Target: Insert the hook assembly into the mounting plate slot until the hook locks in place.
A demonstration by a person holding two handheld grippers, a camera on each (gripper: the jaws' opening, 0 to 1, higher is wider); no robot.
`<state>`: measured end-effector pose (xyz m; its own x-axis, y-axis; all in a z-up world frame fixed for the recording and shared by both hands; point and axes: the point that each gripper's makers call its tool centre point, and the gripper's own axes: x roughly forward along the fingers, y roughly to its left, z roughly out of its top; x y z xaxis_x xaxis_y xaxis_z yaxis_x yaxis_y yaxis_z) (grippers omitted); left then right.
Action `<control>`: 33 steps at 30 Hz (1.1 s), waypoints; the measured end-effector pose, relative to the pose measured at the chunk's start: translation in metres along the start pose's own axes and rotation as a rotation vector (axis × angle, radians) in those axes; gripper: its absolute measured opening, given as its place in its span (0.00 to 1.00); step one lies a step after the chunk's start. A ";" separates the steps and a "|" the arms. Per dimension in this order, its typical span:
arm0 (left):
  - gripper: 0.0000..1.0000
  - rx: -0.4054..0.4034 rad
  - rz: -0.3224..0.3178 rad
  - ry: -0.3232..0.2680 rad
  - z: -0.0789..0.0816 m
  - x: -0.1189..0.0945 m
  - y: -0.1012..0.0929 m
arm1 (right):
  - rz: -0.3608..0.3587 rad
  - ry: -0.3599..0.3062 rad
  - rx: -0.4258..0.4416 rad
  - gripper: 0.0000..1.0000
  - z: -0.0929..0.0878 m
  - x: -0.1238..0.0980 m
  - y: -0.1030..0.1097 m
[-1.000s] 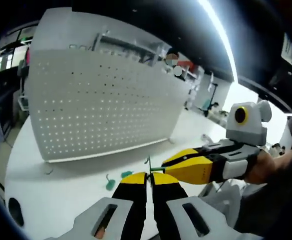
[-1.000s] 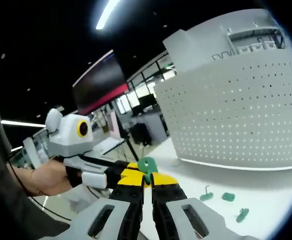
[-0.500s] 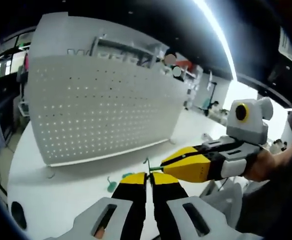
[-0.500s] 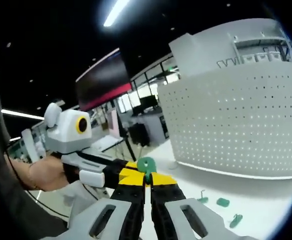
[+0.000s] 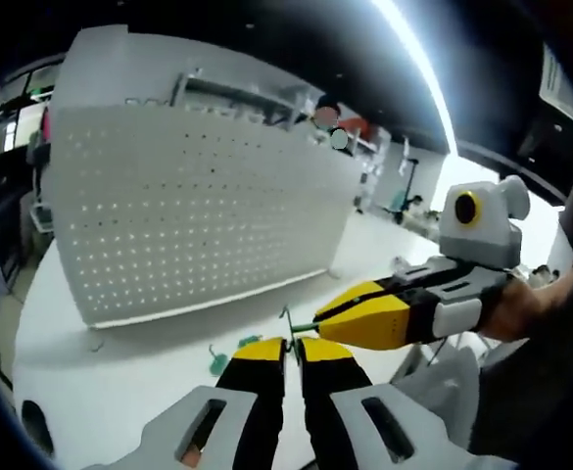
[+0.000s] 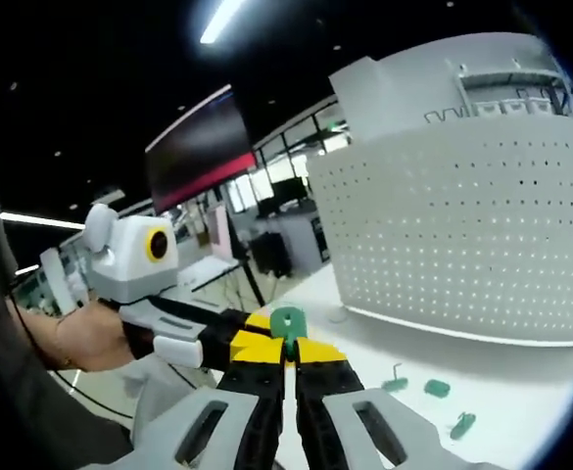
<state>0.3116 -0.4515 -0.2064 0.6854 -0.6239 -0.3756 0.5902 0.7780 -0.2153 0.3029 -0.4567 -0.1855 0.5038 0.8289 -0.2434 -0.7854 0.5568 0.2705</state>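
Both pairs of jaws were closed. The left gripper point(image 5: 288, 343) had its yellow-tipped jaws pressed together on a thin wire hook point(image 5: 287, 320), whose upper end stood up just above the tips. The right gripper point(image 6: 286, 345) had its jaws clamped on a small green plate point(image 6: 286, 321), which stuck up above the tips with a round top.

In the left gripper view the right gripper point(image 5: 317, 315) came in from the right, held in a person's hand point(image 5: 517, 308), and its yellow tips met the wire hook just above the left jaws. In the right gripper view the left gripper point(image 6: 250, 336) came in from the left, held in a hand point(image 6: 82, 338), with its tips right against the green plate. The hook and plate were held together in the air between the two grippers; whether the hook sat fully in the slot could not be told.

A white table point(image 5: 110, 382) lay below. Spare green pieces point(image 6: 436, 389) and a loose wire hook point(image 6: 397, 373) lay on it, well apart from the grippers. A large white pegboard point(image 5: 188, 215) stood upright on the table behind them.
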 end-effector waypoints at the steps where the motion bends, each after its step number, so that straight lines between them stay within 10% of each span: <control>1: 0.05 0.023 0.000 0.006 -0.001 0.000 0.000 | 0.000 0.001 -0.006 0.00 0.000 0.000 0.000; 33: 0.96 0.027 -0.089 0.007 -0.010 0.005 -0.025 | -0.012 0.015 -0.025 0.00 -0.006 -0.002 -0.005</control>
<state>0.2960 -0.4735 -0.2118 0.6269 -0.6899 -0.3620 0.6600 0.7172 -0.2238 0.3035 -0.4618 -0.1923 0.5078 0.8212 -0.2602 -0.7883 0.5648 0.2441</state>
